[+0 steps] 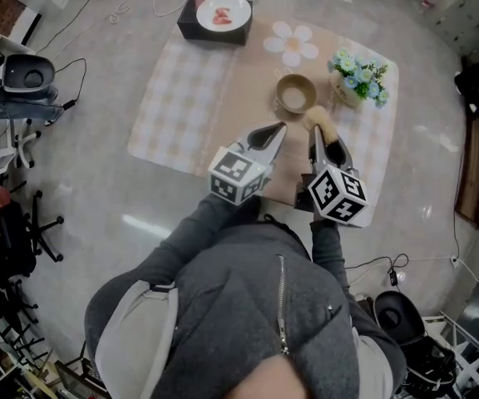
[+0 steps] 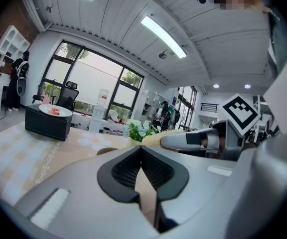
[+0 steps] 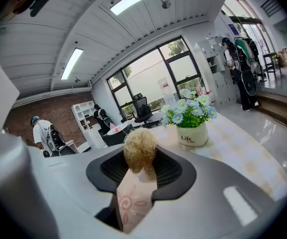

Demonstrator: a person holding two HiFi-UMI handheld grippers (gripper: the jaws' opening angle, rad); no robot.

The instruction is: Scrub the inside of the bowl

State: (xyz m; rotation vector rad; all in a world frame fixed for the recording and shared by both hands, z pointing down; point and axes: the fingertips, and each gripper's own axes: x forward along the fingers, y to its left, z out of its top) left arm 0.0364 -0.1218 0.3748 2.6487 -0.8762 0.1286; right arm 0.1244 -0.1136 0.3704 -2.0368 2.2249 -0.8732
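The left gripper (image 1: 278, 130), jaws clenched on nothing, hovers just short of the bowl (image 1: 295, 95) on the table mat (image 1: 181, 98), seemingly to steady it; the right gripper (image 1: 316, 135) clamps a fibrous scrubber (image 3: 139, 150) beside the rim, ready to scrub.

Ahead of you the bowl (image 1: 295, 95) sits on the cloth (image 1: 181, 98), with the flower pot (image 1: 354, 86) just to its right. The plate (image 1: 224, 12) rests on a box (image 1: 191, 23) at the cloth's far edge, behind and left of the bowl.
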